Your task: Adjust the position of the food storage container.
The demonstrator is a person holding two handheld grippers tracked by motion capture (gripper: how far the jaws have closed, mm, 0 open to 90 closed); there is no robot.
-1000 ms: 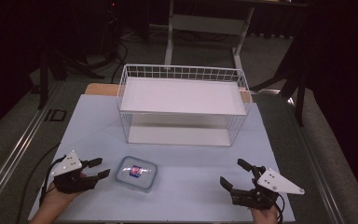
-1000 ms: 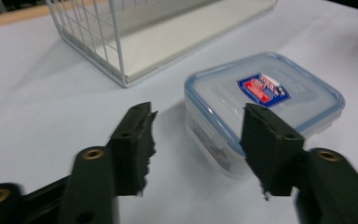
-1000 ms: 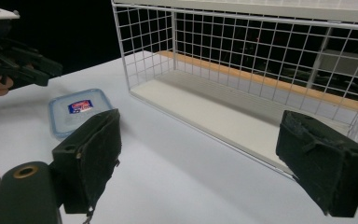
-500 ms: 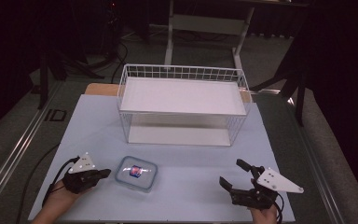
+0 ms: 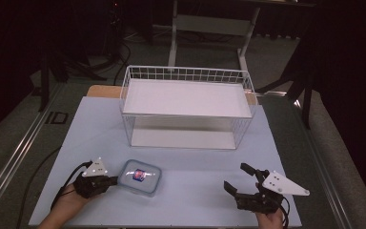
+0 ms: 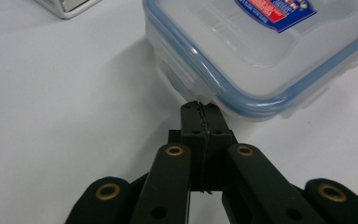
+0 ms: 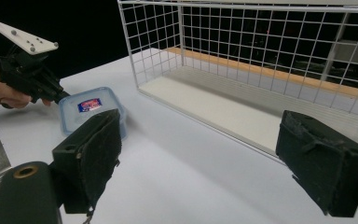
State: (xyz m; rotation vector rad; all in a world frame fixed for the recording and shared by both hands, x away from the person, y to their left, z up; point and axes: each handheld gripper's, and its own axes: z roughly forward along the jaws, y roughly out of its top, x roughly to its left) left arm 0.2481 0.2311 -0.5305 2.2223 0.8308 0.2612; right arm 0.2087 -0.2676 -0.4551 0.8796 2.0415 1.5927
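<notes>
A clear plastic container (image 5: 139, 177) with a blue-rimmed lid and a red-and-blue label lies on the pale table at the front left. My left gripper (image 5: 116, 180) is shut, its tips right at the container's left edge. In the left gripper view the jaws are pressed together and the left gripper (image 6: 200, 107) touches a side latch of the container (image 6: 261, 46); nothing shows between the pads. My right gripper (image 5: 236, 176) rests open at the front right, and the right gripper (image 7: 209, 154) has nothing between its jaws. That view also catches the container (image 7: 91, 112) and the left gripper (image 7: 63, 95) farther off.
A white wire basket (image 5: 186, 74) stands at the back middle of the table, seen close up as the basket (image 7: 261, 46) in the right gripper view. The pale table top (image 5: 195, 157) stretches between the grippers and the basket. Dark floor and stand legs lie beyond.
The left gripper's jaws went from open to shut, and it moved right and down to the container's edge. The right gripper and the container stayed put.
</notes>
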